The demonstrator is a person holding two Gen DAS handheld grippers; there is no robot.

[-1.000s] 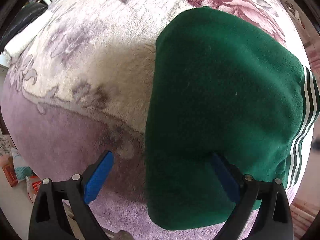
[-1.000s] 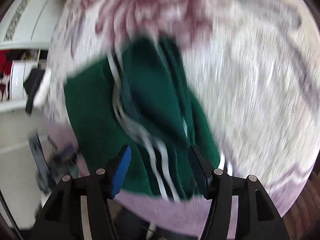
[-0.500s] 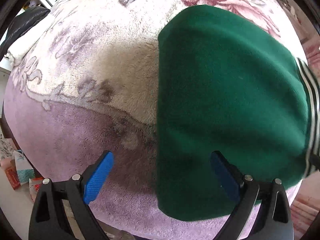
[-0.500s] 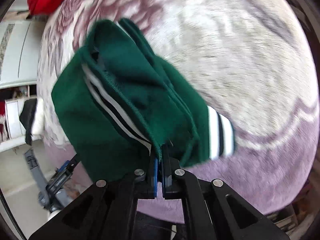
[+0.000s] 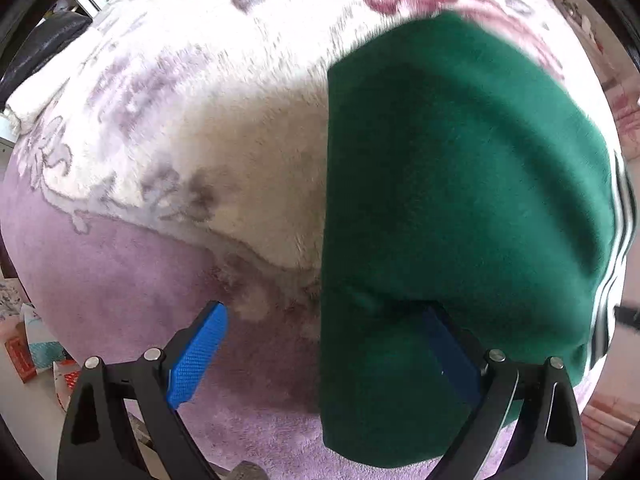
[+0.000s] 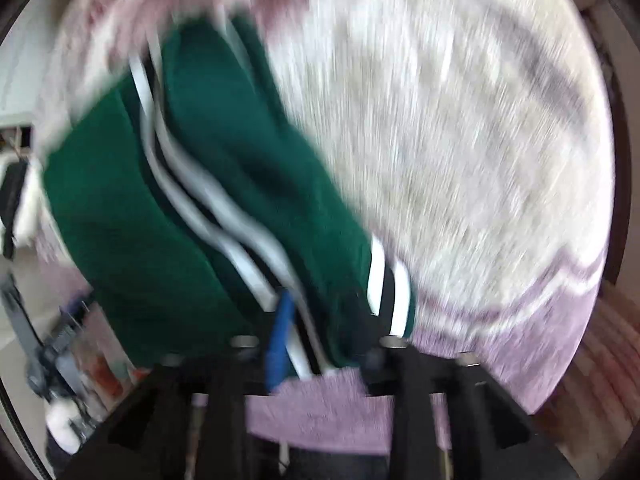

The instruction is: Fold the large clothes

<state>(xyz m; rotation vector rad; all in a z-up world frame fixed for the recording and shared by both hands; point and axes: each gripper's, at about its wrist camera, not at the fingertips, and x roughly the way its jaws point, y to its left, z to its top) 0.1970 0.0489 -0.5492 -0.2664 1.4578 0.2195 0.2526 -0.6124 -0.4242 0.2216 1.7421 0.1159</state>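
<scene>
A dark green fleece garment with white and black stripes lies folded on the flowered plush blanket. My left gripper points straight down over the garment's left edge and is open; its right finger is over the green cloth, its left finger over the blanket. In the blurred right wrist view the garment fills the left half. My right gripper is at the near edge, its jaws opening. The striped hem lies between them, and the pads do not press on it.
The blanket stretches away to the right of the garment, with a mauve border near me. Boxes and clutter lie on the floor at left. A dark cushion sits at the far left. Wooden floor shows beyond the bed's right edge.
My right gripper went from open to shut on the striped hem, and now its jaws stand apart again. It swung across the garment. My left gripper has hardly moved.
</scene>
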